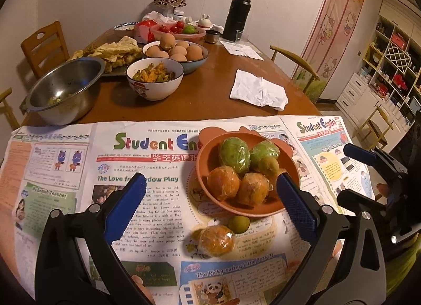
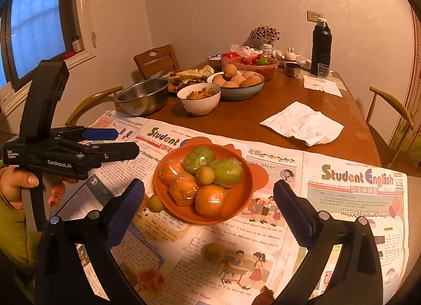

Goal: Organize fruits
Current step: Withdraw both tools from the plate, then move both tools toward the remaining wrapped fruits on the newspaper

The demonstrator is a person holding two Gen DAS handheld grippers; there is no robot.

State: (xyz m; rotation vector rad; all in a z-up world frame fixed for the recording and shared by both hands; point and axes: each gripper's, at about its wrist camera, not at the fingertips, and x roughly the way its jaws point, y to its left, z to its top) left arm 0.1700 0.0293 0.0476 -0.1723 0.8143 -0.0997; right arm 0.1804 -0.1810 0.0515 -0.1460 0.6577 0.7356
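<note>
An orange bowl (image 1: 289, 171) (image 2: 243, 194) on newspaper holds wrapped oranges (image 1: 223, 182) (image 2: 210, 199), two wrapped green fruits (image 1: 234, 155) (image 2: 226, 173) and a small brownish-green fruit (image 1: 268, 165) (image 2: 204, 175). In front of the bowl lie a wrapped orange (image 1: 216, 240) and a small green fruit (image 1: 238, 224) (image 2: 155, 203). Another small fruit (image 2: 214, 252) and a wrapped orange (image 2: 151, 280) lie nearer in the right wrist view. My left gripper (image 1: 213, 199) (image 2: 105, 142) is open and empty, hovering over the loose fruit. My right gripper (image 2: 209, 210) (image 1: 352, 171) is open and empty, right of the bowl.
Newspaper (image 1: 65, 173) covers the near table. Behind stand a steel bowl (image 1: 65, 89), a white bowl of food (image 1: 154, 79), a bowl of eggs (image 1: 176, 52), a black thermos (image 1: 236, 15) and a white cloth (image 1: 259, 90). Wooden chairs (image 1: 42, 44) surround the table.
</note>
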